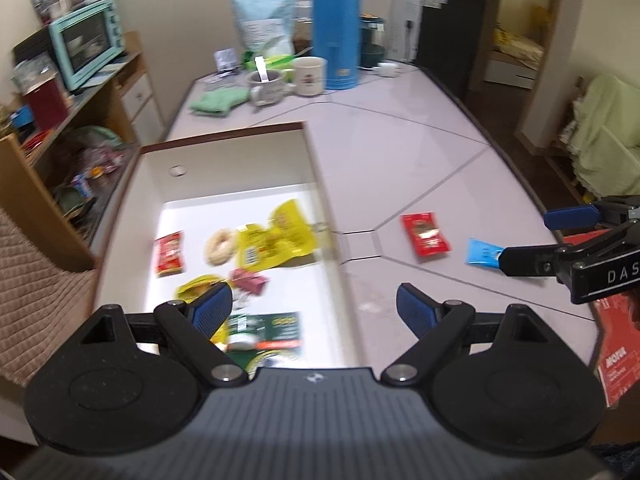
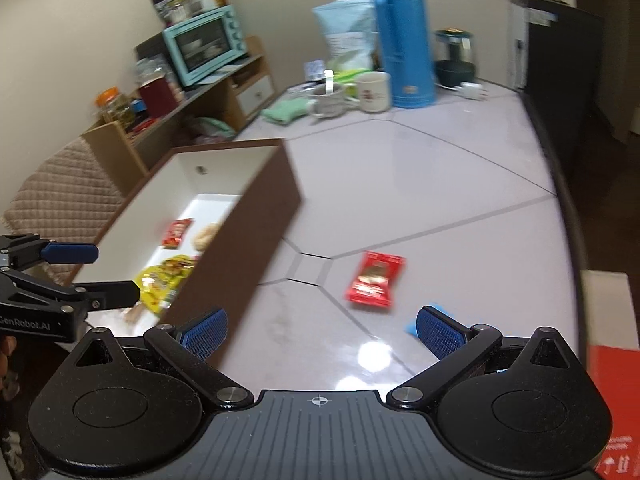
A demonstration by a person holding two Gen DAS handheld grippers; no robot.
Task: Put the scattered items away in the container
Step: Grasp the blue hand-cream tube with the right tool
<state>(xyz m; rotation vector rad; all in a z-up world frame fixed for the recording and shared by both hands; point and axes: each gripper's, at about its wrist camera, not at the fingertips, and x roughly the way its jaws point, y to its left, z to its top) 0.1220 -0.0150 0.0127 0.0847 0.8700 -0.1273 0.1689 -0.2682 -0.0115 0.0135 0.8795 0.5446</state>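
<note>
Presently we note the white-lined box (image 1: pixel 224 148) as landmark on the table (image 1: pixel 420 152), holding yellow packets (image 1: pixel 276 236), a red sachet (image 1: pixel 170 254) and a ring biscuit (image 1: pixel 220 246). To its right, apart from its wall, lie a red packet (image 2: pixel 374 280) and, beyond it, a blue packet (image 1: pixel 482 253). We find the left gripper (image 1: pixel 314 312) above the box's near end, jaws wide and empty; the right gripper (image 2: pixel 320 330) near the blue packet, likewise wide and empty.

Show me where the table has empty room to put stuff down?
The table is bare between the box and the far mugs. It is also bare past the red packet, toward the right edge. The far end by the blue flask is crowded.
</note>
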